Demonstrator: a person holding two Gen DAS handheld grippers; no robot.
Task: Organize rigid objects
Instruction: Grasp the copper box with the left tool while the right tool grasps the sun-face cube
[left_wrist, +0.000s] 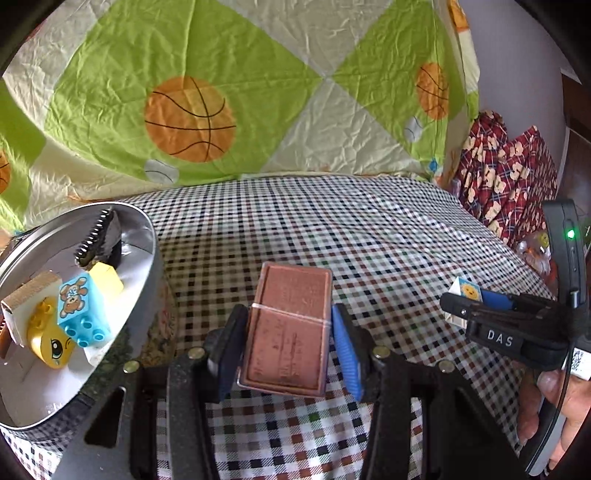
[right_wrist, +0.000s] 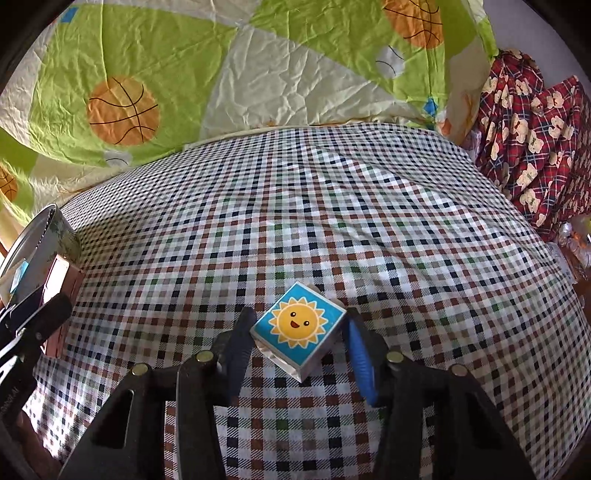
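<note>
My left gripper (left_wrist: 290, 314) is shut on a reddish-brown flat box (left_wrist: 291, 354) with a rubber band around it, both pads pressing its long sides above the checked cloth. To its left sits a round metal tin (left_wrist: 157, 266) holding a blue bear brick (left_wrist: 79, 310), a yellow brick (left_wrist: 107, 278), a yellow face toy (left_wrist: 51, 345), a black comb (left_wrist: 94, 232) and a wooden block (left_wrist: 31, 291). My right gripper (right_wrist: 300, 315) is shut on a blue sun-picture cube (right_wrist: 299, 326), gripped across its corners. That right gripper (left_wrist: 465, 306) also shows at the right of the left wrist view.
A checked cloth (right_wrist: 332, 206) covers the surface. A green quilt with basketballs (right_wrist: 147, 74) hangs behind it, and red bear-print fabric (right_wrist: 535, 140) lies at the right. A hand (left_wrist: 554, 398) holds the right gripper's handle. The tin's rim (right_wrist: 33, 232) shows at far left.
</note>
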